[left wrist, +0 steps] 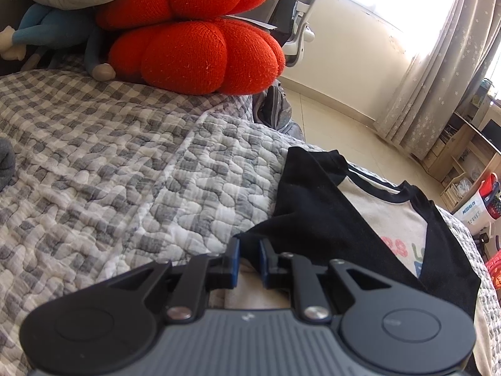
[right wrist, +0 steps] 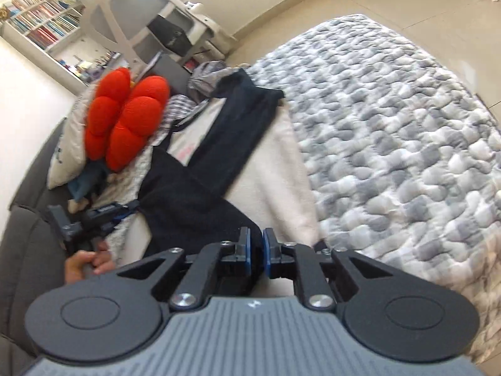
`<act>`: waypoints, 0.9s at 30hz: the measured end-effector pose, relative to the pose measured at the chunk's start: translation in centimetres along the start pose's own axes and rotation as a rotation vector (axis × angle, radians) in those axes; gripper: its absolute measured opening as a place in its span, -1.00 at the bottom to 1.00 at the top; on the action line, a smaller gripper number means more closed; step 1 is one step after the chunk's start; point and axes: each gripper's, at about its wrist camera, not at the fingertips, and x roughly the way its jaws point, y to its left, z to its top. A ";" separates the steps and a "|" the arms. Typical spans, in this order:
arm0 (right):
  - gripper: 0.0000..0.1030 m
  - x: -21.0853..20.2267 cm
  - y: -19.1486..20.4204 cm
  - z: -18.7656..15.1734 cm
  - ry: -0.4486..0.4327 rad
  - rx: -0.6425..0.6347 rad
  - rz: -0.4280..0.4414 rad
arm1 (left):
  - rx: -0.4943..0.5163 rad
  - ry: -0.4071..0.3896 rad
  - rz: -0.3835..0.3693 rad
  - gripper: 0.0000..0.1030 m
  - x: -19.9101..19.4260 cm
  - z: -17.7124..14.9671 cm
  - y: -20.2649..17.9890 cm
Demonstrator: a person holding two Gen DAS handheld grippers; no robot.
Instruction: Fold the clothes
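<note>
Both hand-held grippers, left point(left wrist: 249, 252) and right point(right wrist: 256, 244), nip the black-sleeved cream cotton shirt point(right wrist: 269, 163), so tension should stay even.

Black tongs point(left wrist: 249, 258); blue pads point(left wrist: 237, 258); ribbed grey body; silver screws.

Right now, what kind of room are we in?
Probably a bedroom that doubles as a study: a bed with a checked quilt, red pumpkin-shaped cushions, and a bookshelf behind a desk chair.
</note>
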 end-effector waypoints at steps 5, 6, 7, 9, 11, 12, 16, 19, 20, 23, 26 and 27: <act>-0.62 -0.7 1.2 -1.2 -0.091 -0.178 -0.047 | 0.000 -0.002 -0.009 -0.70 -0.2 -0.1 0.2; -0.54 -0.8 1.8 -1.2 -0.115 -0.222 -0.050 | 0.001 -0.004 -0.009 -0.70 -0.3 -0.2 0.2; -0.36 -0.9 2.5 -1.3 -0.139 -0.265 -0.051 | 0.003 -0.008 -0.008 -0.70 -0.3 -0.3 0.2; -0.18 -0.9 3.7 -1.5 -0.143 -0.345 -0.016 | 0.006 -0.018 -0.009 -0.70 -0.5 -0.6 0.2; -0.18 -0.4 4.6 -1.7 -0.104 -0.408 0.050 | 0.006 -0.026 -0.013 -0.70 -0.6 -0.9 0.3; -0.18 -0.1 4.9 -1.7 -0.081 -0.426 0.069 | 0.002 -0.028 -0.019 -0.70 -0.7 -0.9 0.4; -0.18 1.4 6.2 -0.1 -0.077 -0.484 0.023 | 0.001 -0.041 -0.031 -0.70 -0.8 -1.2 0.6; -0.18 2.8 8.9 2.9 -0.093 -0.551 0.067 | 0.030 -0.067 -0.018 -0.69 -0.9 -1.7 0.2; -0.18 3.7 10.2 4.0 -0.097 -0.588 0.072 | 0.038 -0.075 -0.018 -0.69 -1.0 -1.8 0.2; -0.18 7.6 14.6 7.1 -0.078 -0.706 0.085 | 0.053 -0.094 -0.023 -0.67 -1.2 -2.3 0.1; -0.18 13.0 18.7 10.0 0.009 -0.746 0.139 | 0.028 -0.098 -0.053 -0.64 -1.3 -2.3 0.7; -0.18 14.8 19.8 10.8 0.034 -0.743 0.152 | 0.020 -0.100 -0.064 -0.64 -1.3 -2.3 0.9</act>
